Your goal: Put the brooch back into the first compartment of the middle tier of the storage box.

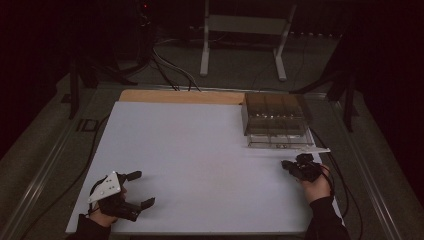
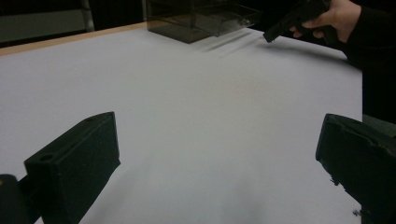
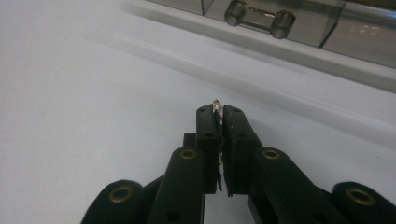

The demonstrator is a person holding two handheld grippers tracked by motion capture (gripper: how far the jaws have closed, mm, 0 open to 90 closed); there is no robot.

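Note:
My right gripper [image 1: 286,164] rests near the right edge of the white board [image 1: 200,160], just in front of a clear plastic drawer box [image 1: 275,120]. In the right gripper view its jaws [image 3: 219,116] are pressed together on a small thin metal piece [image 3: 217,103], whose tip pokes out above the pads; what the piece is I cannot make out. A drawer handle [image 3: 259,18] of the box shows close ahead. My left gripper [image 1: 144,188] lies at the board's near left with its jaws wide apart and nothing between them [image 2: 217,158].
A wooden strip [image 1: 180,96] runs along the board's far edge. Behind the table stands a white frame [image 1: 240,30], with cables [image 1: 170,70] on the floor. The surroundings are dark. The box [image 2: 196,18] and the right hand's gripper [image 2: 275,32] show far off in the left gripper view.

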